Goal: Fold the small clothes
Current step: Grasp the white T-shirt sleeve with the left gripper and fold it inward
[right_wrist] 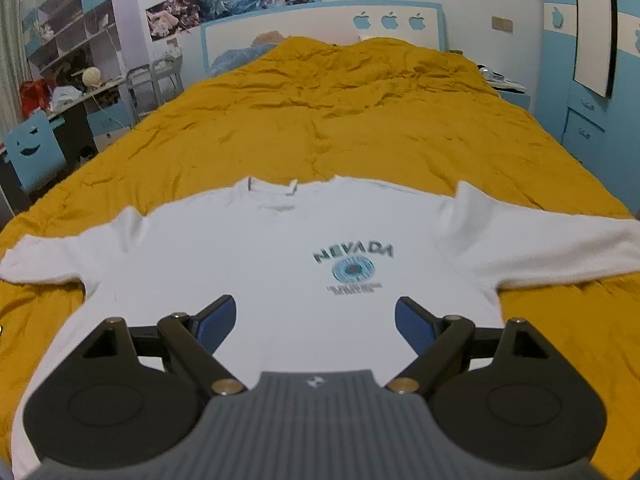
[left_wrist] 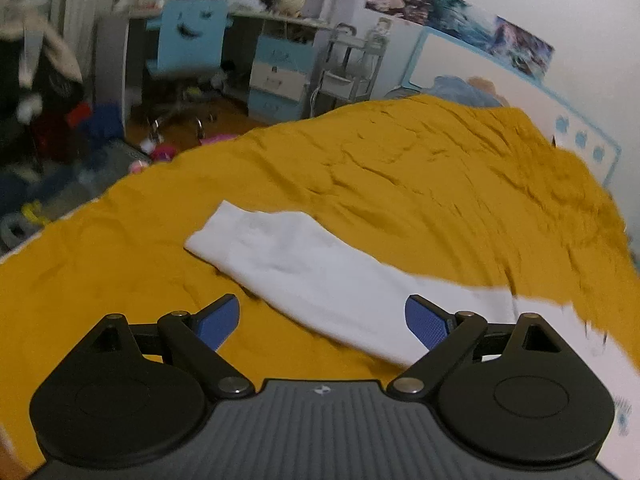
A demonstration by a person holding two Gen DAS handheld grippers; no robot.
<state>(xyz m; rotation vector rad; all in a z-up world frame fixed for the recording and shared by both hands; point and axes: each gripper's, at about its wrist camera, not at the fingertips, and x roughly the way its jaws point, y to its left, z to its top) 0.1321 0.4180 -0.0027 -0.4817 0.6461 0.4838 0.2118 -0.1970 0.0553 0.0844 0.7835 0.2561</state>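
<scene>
Left gripper point(left_wrist: 322, 322): jaws spread wide, gripping nothing; blue pads point(left_wrist: 218, 324) apart, one over the bedspread, the other over the white sleeve.
Right gripper point(right_wrist: 316, 324): jaws spread wide, gripping nothing; both pads over the lower front of the shirt, whether touching the cloth cannot be told.
Shirt point(right_wrist: 256, 264): white, long-sleeved, lying flat and face up on the bed, collar toward the headboard, sleeves spread out to both sides; the print "NEVADA" point(right_wrist: 354, 254) with a blue round emblem sits right of centre.
Left sleeve point(left_wrist: 304, 264): lies straight across the bedspread, cuff pointing toward the bed's left edge; it runs between the left jaws.
Right sleeve point(right_wrist: 552, 244): reaches toward the bed's right side and runs out of view there.
Bedspread point(right_wrist: 360, 128): mustard yellow, creased, covering the whole bed; a wide bare stretch lies between the collar and the headboard point(right_wrist: 320, 20).
Bed edges: left edge is near the left cuff, with floor clutter below it; the right edge slopes away beside blue cabinets point(right_wrist: 584, 128).
Open room: bare bedspread on both sides of the shirt body and beyond the collar.
Surroundings: blue chair point(left_wrist: 192, 40) and desk well apart at the left wall; pictures above the headboard.
</scene>
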